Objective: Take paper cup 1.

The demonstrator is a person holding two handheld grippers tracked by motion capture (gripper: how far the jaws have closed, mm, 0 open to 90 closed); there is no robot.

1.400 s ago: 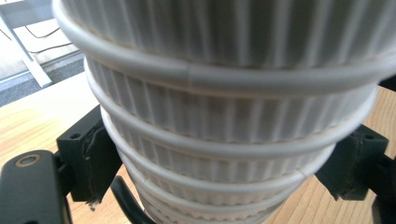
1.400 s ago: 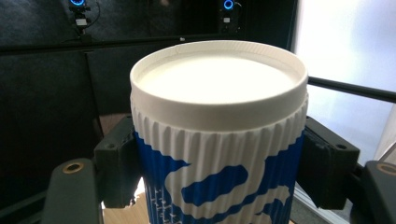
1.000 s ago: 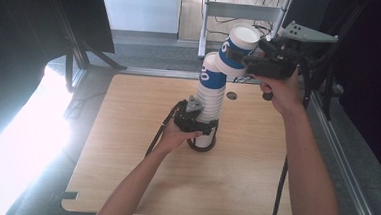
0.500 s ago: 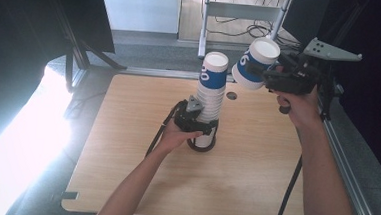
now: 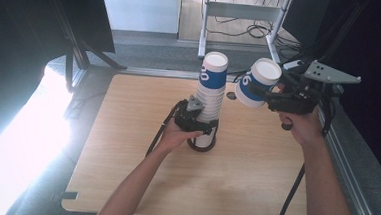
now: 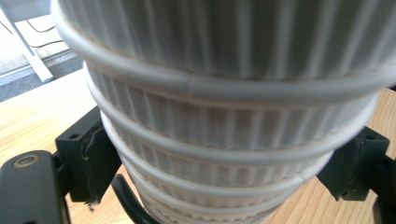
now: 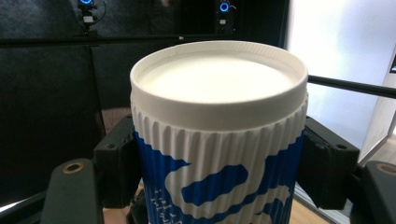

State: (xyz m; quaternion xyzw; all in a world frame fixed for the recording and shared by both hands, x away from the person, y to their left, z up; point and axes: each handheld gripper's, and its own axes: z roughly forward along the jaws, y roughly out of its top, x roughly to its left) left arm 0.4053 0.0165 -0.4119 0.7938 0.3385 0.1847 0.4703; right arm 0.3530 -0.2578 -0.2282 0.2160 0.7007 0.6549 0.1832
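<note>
A tall stack of ribbed white-and-blue paper cups (image 5: pixel 212 101) stands in the middle of the wooden table (image 5: pixel 126 148). My left gripper (image 5: pixel 204 133) is shut on the foot of the stack. In the left gripper view both pads (image 6: pixel 88 158) press on the ribbed stack (image 6: pixel 224 140), though the jaws have just eased open a little. To the right, level with the stack's top, my right gripper (image 5: pixel 265 94) is shut on a single cup (image 5: pixel 255 84), tilted with its closed end up. The right gripper view shows that cup (image 7: pixel 219 116) clamped between the black jaws of the right gripper (image 7: pixel 219 172).
A black loop (image 5: pixel 196 145) lies around the foot of the stack. Behind the table stands a metal frame (image 5: pixel 244 13) with cables on the floor. A dark stand (image 5: pixel 76 55) is at the back left beside a bright patch of sunlight. The table's right edge (image 5: pixel 321 145) runs under my right forearm.
My right gripper has carried the single cup off the top of the stack, to the right and slightly down. The left gripper and the stack have stayed put.
</note>
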